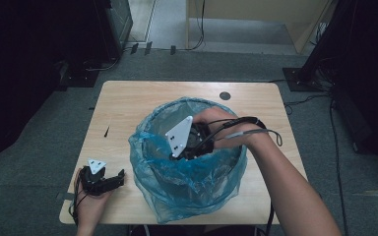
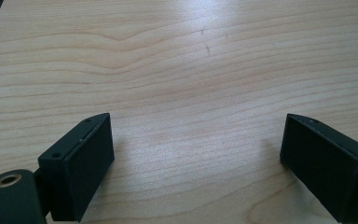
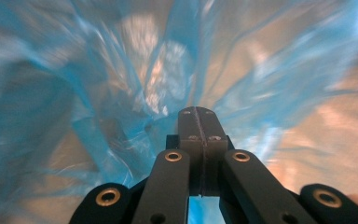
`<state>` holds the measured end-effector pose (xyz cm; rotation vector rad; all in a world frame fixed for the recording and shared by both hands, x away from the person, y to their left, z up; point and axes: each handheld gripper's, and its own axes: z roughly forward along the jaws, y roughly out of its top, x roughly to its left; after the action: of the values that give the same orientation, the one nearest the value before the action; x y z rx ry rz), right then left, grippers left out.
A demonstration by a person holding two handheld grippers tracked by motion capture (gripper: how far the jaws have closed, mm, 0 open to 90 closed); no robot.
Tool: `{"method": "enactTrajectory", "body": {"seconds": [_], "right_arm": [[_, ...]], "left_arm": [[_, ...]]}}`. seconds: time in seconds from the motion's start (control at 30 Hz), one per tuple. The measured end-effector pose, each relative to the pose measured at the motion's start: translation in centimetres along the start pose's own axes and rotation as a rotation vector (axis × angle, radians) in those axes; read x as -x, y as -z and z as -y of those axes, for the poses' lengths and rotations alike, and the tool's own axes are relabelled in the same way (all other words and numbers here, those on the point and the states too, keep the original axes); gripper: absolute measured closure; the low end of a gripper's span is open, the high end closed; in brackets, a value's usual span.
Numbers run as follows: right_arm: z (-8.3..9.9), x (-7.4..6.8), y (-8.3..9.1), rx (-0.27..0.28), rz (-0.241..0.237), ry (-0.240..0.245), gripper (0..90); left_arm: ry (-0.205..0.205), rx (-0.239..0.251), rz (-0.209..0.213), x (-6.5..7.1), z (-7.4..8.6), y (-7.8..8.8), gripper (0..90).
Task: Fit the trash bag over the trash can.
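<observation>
Blue plastic bag [image 1: 192, 184] lines round bin [image 1: 177, 169] in middle of wooden table [image 1: 128, 105], bag edge folded over bin rim. Right gripper [image 1: 189, 152] dips inside bin mouth, grey plate on top. In right gripper view, right gripper [image 3: 199, 114] has jaws pressed tight together, blurry blue bag [image 3: 98, 84] all around; nothing seen pinched between them. Left gripper [image 1: 109, 181] rests on table beside bin, left of it, apart from bag. Left gripper view: jaws spread wide, bare wood between.

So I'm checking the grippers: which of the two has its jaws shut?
The right gripper, down inside the blue bag lining the bin: its jaws meet flat together. The left gripper, resting on the table, stands wide open.
</observation>
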<state>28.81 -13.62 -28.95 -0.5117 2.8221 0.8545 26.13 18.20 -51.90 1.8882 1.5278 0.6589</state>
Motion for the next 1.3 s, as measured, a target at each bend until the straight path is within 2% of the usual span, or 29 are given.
{"method": "enactTrajectory", "body": {"seconds": [0.07,0.1,0.13,0.17,0.23,0.43,0.6,0.73,0.77,0.83,0.97,1.0,1.07,1.3], "right_arm": [[-0.2,-0.2,1.3,0.024,0.033,0.016,90.0],[-0.2,-0.2,1.3,0.024,0.033,0.016,90.0],[-0.3,-0.3,2.4,0.046,0.059,0.015,90.0],[-0.3,-0.3,2.4,0.046,0.059,0.015,90.0],[-0.3,-0.6,3.9,0.064,0.098,0.026,90.0],[0.2,-1.2,6.2,0.100,0.150,0.012,90.0],[1.1,-1.9,8.3,0.136,0.209,-0.017,90.0],[2.0,-2.4,9.5,0.159,0.238,-0.037,90.0],[2.2,-2.5,9.7,0.162,0.244,-0.039,88.2],[2.8,-2.8,10.4,0.171,0.254,-0.046,78.6],[3.6,-3.4,11.4,0.201,0.263,-0.068,69.4],[3.6,-3.4,11.4,0.201,0.263,-0.068,69.4],[4.3,-3.9,12.1,0.230,0.259,-0.109,59.4],[6.1,-5.1,12.7,0.264,0.292,-0.185,39.8]], "left_arm": [[-0.001,0.000,0.000,0.0,0.0,0.0,9.9],[-0.001,0.000,0.000,0.0,0.0,0.0,9.9],[0.000,0.000,0.000,0.0,0.0,0.0,9.9],[0.000,0.000,0.000,0.0,0.0,0.0,9.9],[0.000,0.000,0.000,0.0,0.0,0.0,10.0],[-0.001,0.001,0.000,0.0,0.0,0.0,9.9],[0.000,0.000,0.000,0.0,0.0,0.0,9.9],[0.000,0.001,0.000,0.0,0.0,0.0,9.9],[0.000,0.000,0.000,0.0,0.0,0.0,9.9],[0.000,0.001,0.000,0.0,0.0,0.0,9.9],[0.000,0.001,0.000,0.0,0.0,0.0,9.9],[0.000,0.001,0.000,0.0,0.0,0.0,9.9],[-0.001,0.001,0.000,0.0,0.0,0.0,9.9],[0.000,0.001,0.000,0.0,0.0,0.0,9.9]]}}
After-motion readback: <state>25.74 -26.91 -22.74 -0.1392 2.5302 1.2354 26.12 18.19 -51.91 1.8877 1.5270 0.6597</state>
